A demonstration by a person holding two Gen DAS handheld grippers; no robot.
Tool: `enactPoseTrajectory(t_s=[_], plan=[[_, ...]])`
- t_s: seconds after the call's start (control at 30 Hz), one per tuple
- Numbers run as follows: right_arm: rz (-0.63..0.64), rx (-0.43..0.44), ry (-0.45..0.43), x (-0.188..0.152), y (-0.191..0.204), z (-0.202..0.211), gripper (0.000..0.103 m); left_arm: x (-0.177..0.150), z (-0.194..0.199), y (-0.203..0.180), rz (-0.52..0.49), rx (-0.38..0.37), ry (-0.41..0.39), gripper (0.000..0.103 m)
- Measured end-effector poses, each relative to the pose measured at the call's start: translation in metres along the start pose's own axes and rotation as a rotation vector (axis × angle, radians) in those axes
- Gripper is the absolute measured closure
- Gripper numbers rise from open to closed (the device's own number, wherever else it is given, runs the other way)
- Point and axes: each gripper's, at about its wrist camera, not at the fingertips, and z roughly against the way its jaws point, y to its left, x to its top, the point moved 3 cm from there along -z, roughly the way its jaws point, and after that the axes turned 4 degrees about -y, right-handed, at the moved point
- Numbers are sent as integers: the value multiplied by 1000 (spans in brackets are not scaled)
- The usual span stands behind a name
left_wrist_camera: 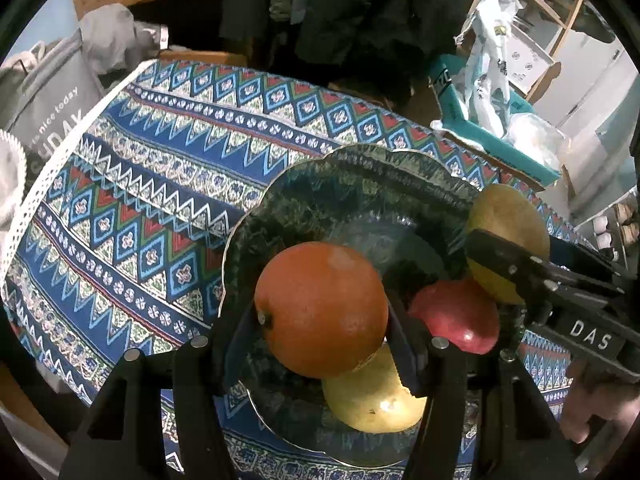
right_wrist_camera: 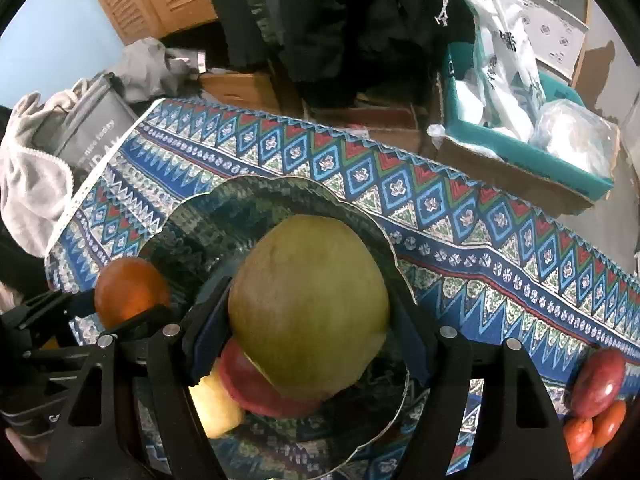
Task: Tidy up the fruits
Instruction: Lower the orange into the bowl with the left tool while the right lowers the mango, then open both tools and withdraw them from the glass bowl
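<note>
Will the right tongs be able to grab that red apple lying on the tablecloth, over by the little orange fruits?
Probably not yet. The right tongs are shut on a yellow-green pear above the glass plate. The red apple lies uncovered on the tablecloth, so after releasing the pear, likely yes.

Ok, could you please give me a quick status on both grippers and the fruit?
Left gripper shut on orange, right gripper shut on green pear, both over the plate. Red apple and yellow fruit already on it.
</note>
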Motion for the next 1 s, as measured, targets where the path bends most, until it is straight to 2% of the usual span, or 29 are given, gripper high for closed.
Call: enactPoseTrajectory(t_s=[0.2, 0.27, 0.37, 0.63, 0.93, 1.0], plan=[[-21, -14, 20, -3, -7, -6, 28, -5, -10, 3, 16, 9, 47, 40], [-32, 13, 2, -1, -8, -2, 28, -3, -6, 4, 16, 16, 19, 38], [-10, 7, -23, 5, -3, 6, 28, 1, 2, 2, 9, 6, -8, 29], [11, -17, -61, 8, 0, 21, 28, 0, 11, -6, -19, 8, -20, 29], [19, -86, -107, 8, -8, 46, 28, 1, 36, -22, -76, 12, -82, 28], [23, -104, -118, 8, -9, 53, 28, 1, 42, -26, -88, 12, -93, 26]])
